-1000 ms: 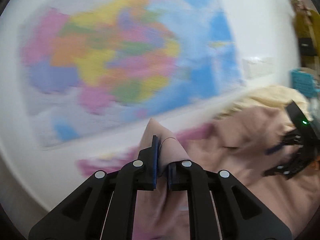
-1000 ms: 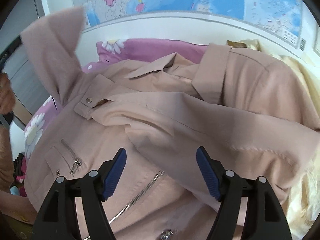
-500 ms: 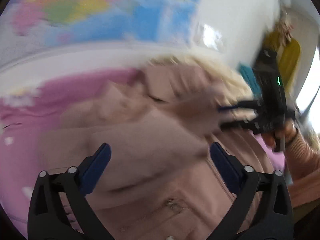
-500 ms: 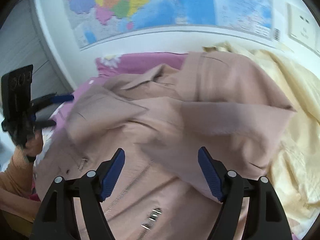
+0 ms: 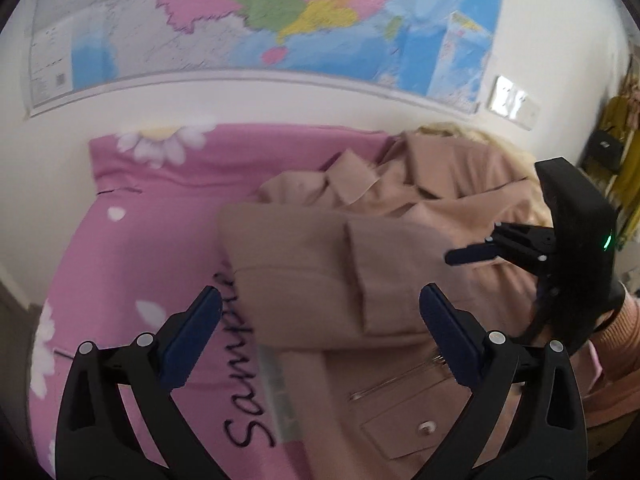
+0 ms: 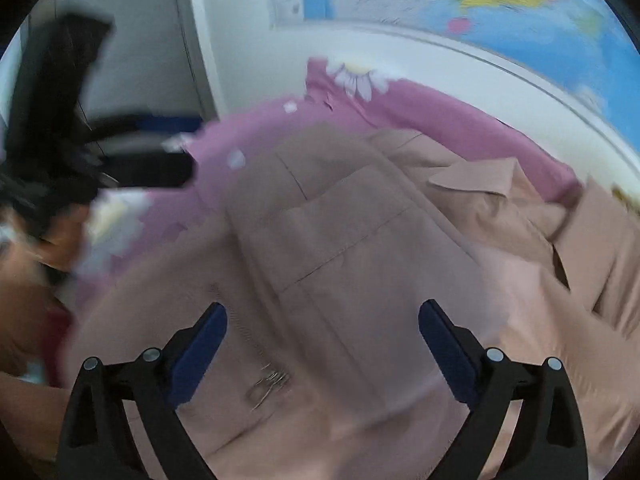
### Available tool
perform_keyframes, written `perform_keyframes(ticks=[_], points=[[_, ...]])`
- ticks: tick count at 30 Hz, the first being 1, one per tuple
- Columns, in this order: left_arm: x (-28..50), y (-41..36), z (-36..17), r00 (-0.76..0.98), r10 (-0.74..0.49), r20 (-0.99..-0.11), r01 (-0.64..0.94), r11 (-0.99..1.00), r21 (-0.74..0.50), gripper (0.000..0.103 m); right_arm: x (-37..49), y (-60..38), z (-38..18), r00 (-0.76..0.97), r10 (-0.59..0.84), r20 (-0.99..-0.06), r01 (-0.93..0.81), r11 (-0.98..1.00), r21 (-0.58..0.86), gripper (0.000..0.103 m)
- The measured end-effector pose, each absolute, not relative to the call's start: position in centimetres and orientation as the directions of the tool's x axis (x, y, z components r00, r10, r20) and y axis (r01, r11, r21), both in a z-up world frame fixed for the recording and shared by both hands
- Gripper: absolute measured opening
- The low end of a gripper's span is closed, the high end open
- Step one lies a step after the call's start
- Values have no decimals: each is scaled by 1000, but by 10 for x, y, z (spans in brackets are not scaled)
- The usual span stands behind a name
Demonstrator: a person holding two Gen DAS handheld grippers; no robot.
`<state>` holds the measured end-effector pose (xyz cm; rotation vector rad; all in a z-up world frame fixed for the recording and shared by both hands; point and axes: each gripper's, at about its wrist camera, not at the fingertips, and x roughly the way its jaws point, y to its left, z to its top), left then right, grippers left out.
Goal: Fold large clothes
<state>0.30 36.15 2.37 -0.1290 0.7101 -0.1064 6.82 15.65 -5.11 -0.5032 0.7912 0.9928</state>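
A dusty-pink jacket [image 5: 400, 264] is laid front-up on a pink floral bedsheet [image 5: 152, 232], its collar toward the wall. A second ago a sleeve end was pinched and held high by the left gripper [image 5: 320, 320]; that sleeve [image 5: 304, 276] has since been released and is now seen lying across the jacket's chest. The left gripper's blue-padded jaws are spread wide and nothing is held between them. The right gripper [image 6: 322, 336] is likewise spread and empty, and is poised just above the jacket front near the zipper [image 6: 268, 384]. The sleeve fold is judged to be done, so a body fold is probably next.

A colourful wall map [image 5: 280, 16] is hung above the bed. A pale yellow garment [image 5: 460, 130] is bunched beyond the jacket's far shoulder and may crowd the fold. Handwritten black lettering [image 5: 240, 364] is printed on the sheet beside the jacket. The right wrist view is blurred by motion.
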Motion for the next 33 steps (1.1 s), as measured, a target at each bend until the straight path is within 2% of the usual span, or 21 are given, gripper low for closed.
perform_keyframes(ticks=[1, 2, 3, 4, 6, 11, 13, 15, 17, 20, 24, 26, 28, 29, 31, 32, 33], points=[[4, 361, 21, 747, -134, -651, 47, 988, -150, 97, 71, 163, -59, 320, 514, -796, -880, 472, -49, 73], [4, 362, 18, 742, -124, -659, 36, 989, -145, 97, 80, 167, -66, 298, 494, -817, -876, 482, -28, 49], [4, 362, 15, 736, -120, -666, 33, 989, -142, 97, 87, 164, -67, 261, 509, -820, -872, 488, 25, 19], [4, 362, 13, 732, -118, -671, 34, 990, -136, 97, 95, 156, -62, 215, 552, -806, -864, 492, 106, 11], [3, 360, 9, 726, -101, -680, 32, 993, -113, 97, 103, 134, -43, 225, 618, -754, -847, 507, 163, 5], [14, 347, 2, 710, -73, -700, 49, 997, -54, 97, 122, 53, 8, 357, 711, -606, -770, 591, 240, 4], [21, 335, -1, 703, -65, -709, 68, 997, -25, 97, 136, 8, 6, 397, 715, -575, -707, 638, 305, 5], [27, 323, -4, 699, -60, -712, 94, 995, 9, 97, 142, -21, -10, 416, 681, -603, -653, 685, 324, 16], [36, 307, -12, 692, -19, -721, 111, 991, 81, 97, 146, -44, -30, 410, 644, -646, -596, 725, 345, 22], [44, 298, -19, 674, -25, -738, 136, 987, 90, 97, 141, -67, -54, 390, 581, -714, -538, 774, 336, 45], [42, 298, -15, 685, -51, -726, 155, 985, 77, 97, 132, -83, -45, 409, 619, -671, -525, 761, 382, 81], [41, 303, -11, 694, -65, -717, 150, 987, 55, 97, 136, -83, -42, 403, 649, -645, -535, 739, 410, 90], [43, 306, -12, 691, -66, -720, 133, 990, 36, 97, 146, -75, -45, 392, 652, -648, -524, 738, 425, 90], [45, 311, -14, 682, -63, -729, 115, 993, 22, 97, 152, -71, -48, 385, 647, -658, -516, 742, 428, 85], [48, 316, -18, 671, -49, -739, 86, 996, 13, 97, 163, -55, -56, 376, 625, -684, -495, 760, 421, 47], [48, 317, -19, 668, -44, -743, 77, 997, 11, 97, 165, -51, -56, 376, 617, -691, -496, 764, 413, 2], [47, 319, -20, 666, -40, -745, 69, 998, 7, 97, 165, -50, -54, 390, 614, -687, -499, 768, 403, 4]])
